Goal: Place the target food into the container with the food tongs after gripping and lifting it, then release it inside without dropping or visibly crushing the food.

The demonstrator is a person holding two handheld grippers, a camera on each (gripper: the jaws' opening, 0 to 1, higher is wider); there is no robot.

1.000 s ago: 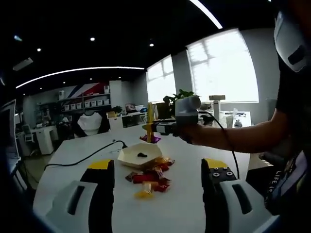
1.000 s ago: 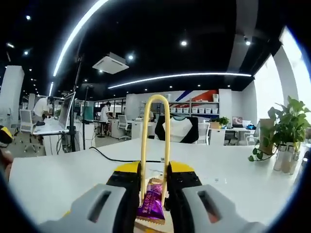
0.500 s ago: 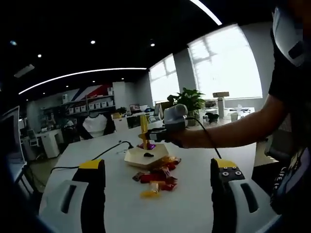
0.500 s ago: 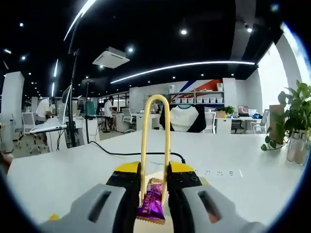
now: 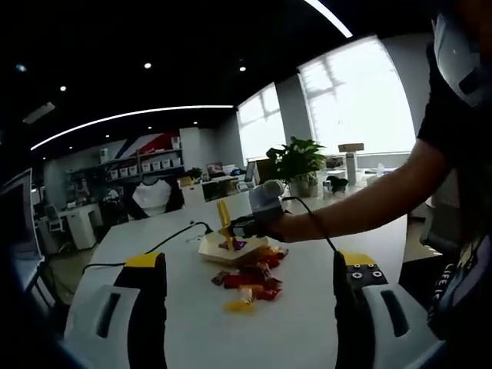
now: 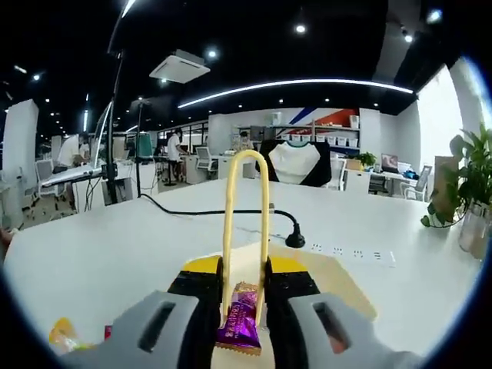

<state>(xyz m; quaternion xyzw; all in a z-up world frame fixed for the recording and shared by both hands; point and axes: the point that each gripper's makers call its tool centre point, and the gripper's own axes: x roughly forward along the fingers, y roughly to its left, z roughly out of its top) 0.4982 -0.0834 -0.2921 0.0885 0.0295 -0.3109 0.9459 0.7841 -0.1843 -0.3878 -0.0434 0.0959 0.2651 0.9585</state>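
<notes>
Purple candy (image 6: 239, 319) in tongs (image 6: 245, 223) over container (image 6: 338, 280) edge.

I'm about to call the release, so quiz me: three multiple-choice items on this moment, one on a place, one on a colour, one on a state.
1. Where do the loose wrapped candies lie?
A. on the white table beside the container
B. on the floor
C. on a chair

2. What colour is the candy wrapper held in the tongs?
A. green
B. purple
C. white

3. How does the left gripper stand?
A. shut on a candy
B. shut on the tongs
C. open, holding nothing

Answers: 1 A, they lie scattered by the container. 2 B, purple foil shows between the yellow tongs. 3 C, its jaws stand wide apart.
</notes>
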